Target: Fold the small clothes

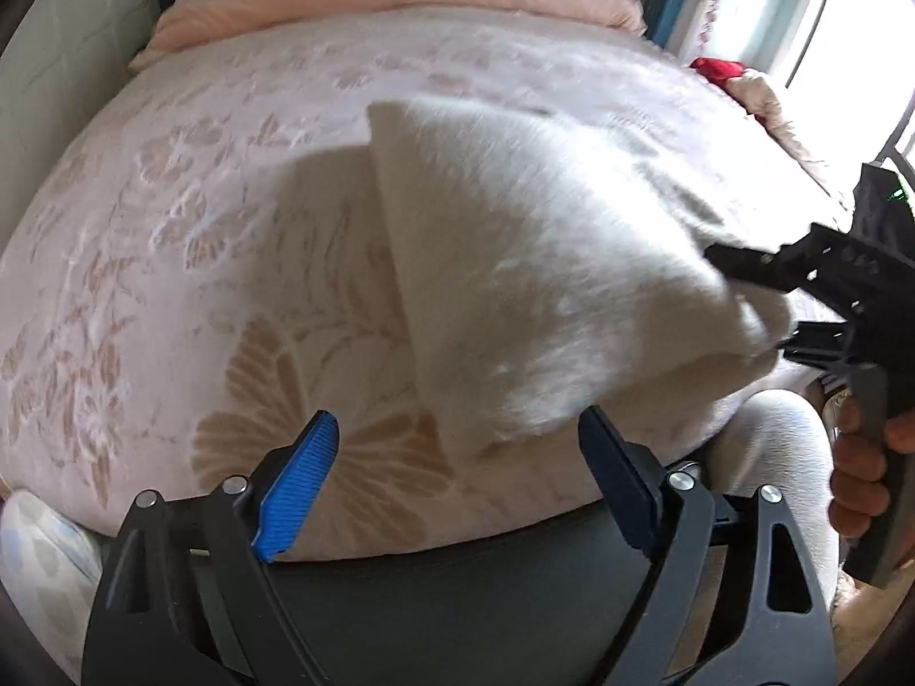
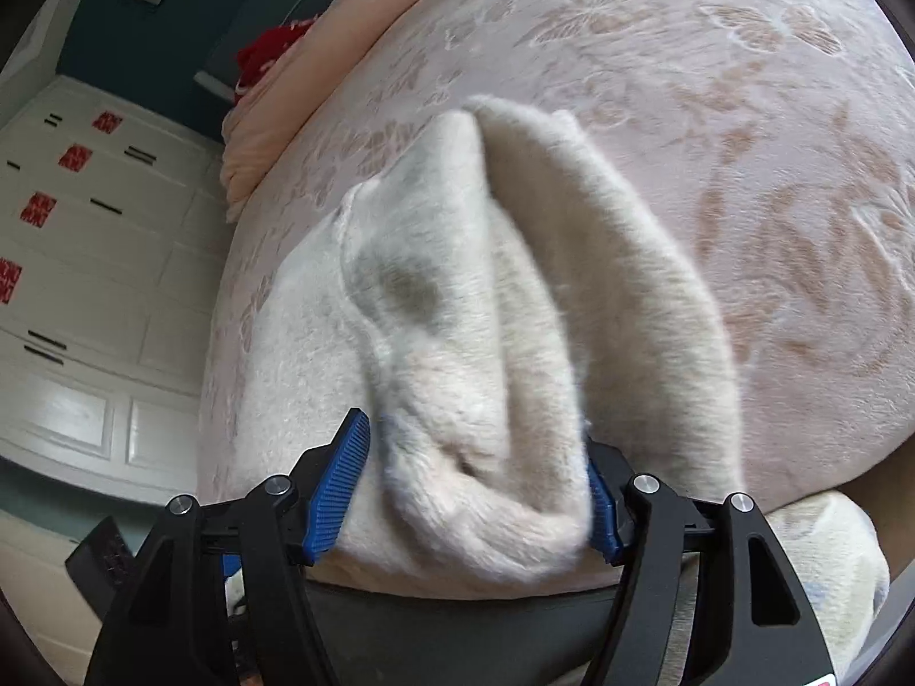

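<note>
- A bed (image 1: 229, 217) under a pale pink floral cover fills both views; a folded peach quilt (image 1: 400, 0) lies along its far end, and something red (image 2: 269, 51) shows beside that quilt.
- White cupboard doors (image 2: 86, 263) with red stickers stand off one side of the bed, a bright window (image 1: 846, 17) off the other.
- The cream fleece garment (image 1: 543, 263) hangs bunched above the bed, lifted at one end.
- The right tongs (image 2: 477, 491) pinch a thick fold of the garment between their blue pads.
- The left tongs (image 1: 457, 480) stand spread, just beneath the garment's lower edge; whether they touch it is unclear.
- Motion blur softens the fleece, so its kind is hard to make out.
</note>
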The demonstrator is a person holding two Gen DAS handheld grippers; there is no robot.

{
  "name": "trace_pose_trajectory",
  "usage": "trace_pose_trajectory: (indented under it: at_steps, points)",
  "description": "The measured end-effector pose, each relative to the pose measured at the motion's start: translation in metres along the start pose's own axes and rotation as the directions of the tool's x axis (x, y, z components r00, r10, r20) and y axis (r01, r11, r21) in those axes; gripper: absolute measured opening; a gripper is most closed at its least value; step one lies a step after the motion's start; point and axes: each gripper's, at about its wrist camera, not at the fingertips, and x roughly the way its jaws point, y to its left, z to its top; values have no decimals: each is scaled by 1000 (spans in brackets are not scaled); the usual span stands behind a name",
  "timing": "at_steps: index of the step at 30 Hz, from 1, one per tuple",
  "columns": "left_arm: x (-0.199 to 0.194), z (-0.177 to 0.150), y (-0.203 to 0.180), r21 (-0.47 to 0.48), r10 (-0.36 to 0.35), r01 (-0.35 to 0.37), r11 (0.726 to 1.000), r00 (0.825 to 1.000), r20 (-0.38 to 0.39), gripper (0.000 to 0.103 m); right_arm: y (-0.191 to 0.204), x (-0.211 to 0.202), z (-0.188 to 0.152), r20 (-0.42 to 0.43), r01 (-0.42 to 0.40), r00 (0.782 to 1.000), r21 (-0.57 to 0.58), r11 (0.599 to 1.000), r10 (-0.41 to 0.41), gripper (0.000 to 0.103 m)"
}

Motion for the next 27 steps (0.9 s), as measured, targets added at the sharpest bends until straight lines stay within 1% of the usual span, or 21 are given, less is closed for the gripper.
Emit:
trace_pose_trajectory:
  at_steps: [1,2,3,4,5,6,7,9,10,12,14,15,17,18,19,21,22,23,25,26,27]
  points:
    - [2,-1,3,-13,-3,3,1000,1000,-12,83,5,0,0,1,6,1000,-16,1000,-6,63]
    - [3,-2,5,-17,-11,11,1000,1000,-16,83,10,2,2,3,6,1000,-36,999,-6,57]
    - [3,-3,6,-14,-11,11,1000,1000,-14,83,12,4,5,7,9,1000,-43,999,-8,37]
    - [2,-5,6,-1,0,0,1000,1000,-4,83,18,6,7,4,-5,1000,-46,999,6,26]
    - [2,-5,6,9,5,-5,1000,1000,2,83,22,6,8,2,-18,1000,-44,999,18,25]
    - [2,-6,6,14,11,-11,1000,1000,7,78,31,4,10,12,-27,1000,-59,998,28,24]
    - [3,-6,8,13,14,-14,1000,1000,11,65,43,0,12,21,-33,999,-90,995,35,23]
    - [2,-5,11,-13,10,-10,1000,1000,13,52,85,-7,15,33,-74,996,-174,982,81,23]
    - [2,-5,17,-44,11,-11,999,1000,15,42,114,-8,14,26,-112,992,-224,968,121,23]
    - [3,-4,32,-116,28,-27,993,1000,8,30,157,-5,8,-4,-166,985,-311,936,173,22]
    - [8,-5,47,-190,14,-17,982,1000,-14,26,203,8,-4,-67,-227,974,-393,891,218,22]
    - [10,-7,54,-229,4,-11,973,1000,-28,26,223,17,-12,-93,-241,970,-430,870,223,21]
    - [8,-6,56,-233,11,-16,972,1000,-26,26,254,31,-26,-103,-229,973,-508,830,206,20]
    - [6,-5,55,-228,15,-19,974,1000,-18,26,259,29,-27,-89,-225,974,-521,823,210,19]
    - [2,-3,52,-216,12,-13,976,1000,-7,26,258,23,-26,-71,-224,973,-519,825,219,19]
    - [-6,1,44,-180,3,2,984,1000,26,26,233,-6,-11,17,-190,974,-485,854,227,19]
    - [-11,3,38,-148,-4,11,989,999,45,26,214,-22,-4,60,-163,975,-463,871,215,19]
    - [-14,4,32,-114,-15,21,993,999,52,26,181,-39,3,99,-128,977,-426,896,187,19]
    - [-12,3,22,-69,-33,36,997,998,45,26,117,-53,11,133,-33,988,-341,939,83,19]
    - [-7,2,16,-52,-41,42,998,999,31,27,72,-50,10,114,32,993,-267,963,-1,19]
    - [-1,0,13,-41,-45,45,998,999,12,27,35,-40,6,72,60,996,-191,980,-47,20]
